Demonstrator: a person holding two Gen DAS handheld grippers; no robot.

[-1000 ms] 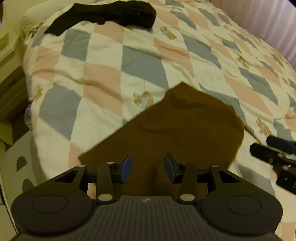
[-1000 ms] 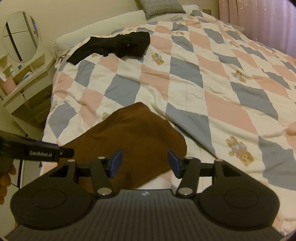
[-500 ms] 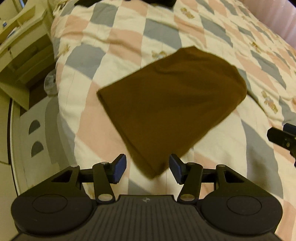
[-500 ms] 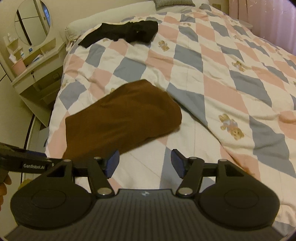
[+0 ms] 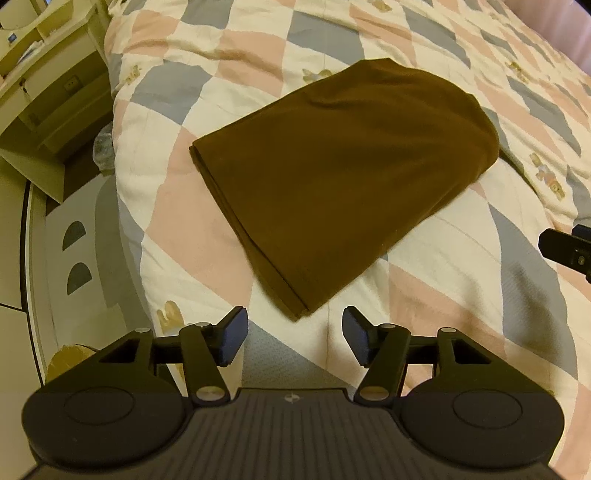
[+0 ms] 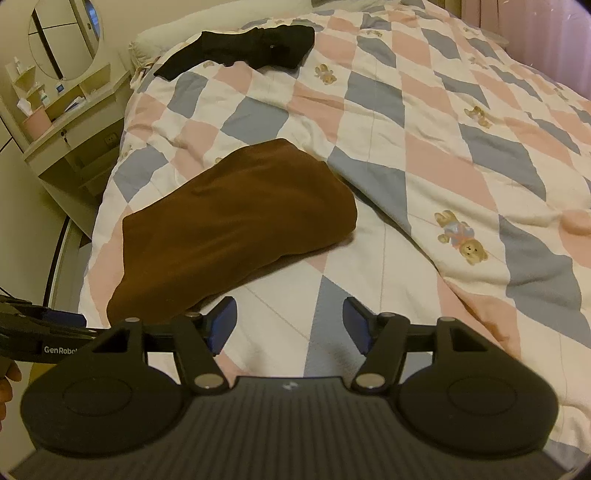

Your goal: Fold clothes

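Note:
A folded brown garment [image 5: 340,173] lies flat on the checked quilt near the bed's near left corner; it also shows in the right wrist view [image 6: 229,229]. My left gripper [image 5: 293,334] is open and empty, held just short of the garment's near corner. My right gripper [image 6: 288,323] is open and empty, to the right of the garment's near edge. A black garment [image 6: 247,46] lies bunched at the far end of the bed near the pillow.
The quilt [image 6: 443,155] covers the bed. A cream dressing table with an oval mirror [image 6: 62,40] stands left of the bed. The bed's left edge [image 5: 125,206] drops to the floor. Pink curtains [image 6: 535,33] hang at the far right.
Both grippers have drawn back from the brown garment and lifted, now empty. The garment lies folded and still on the quilt.

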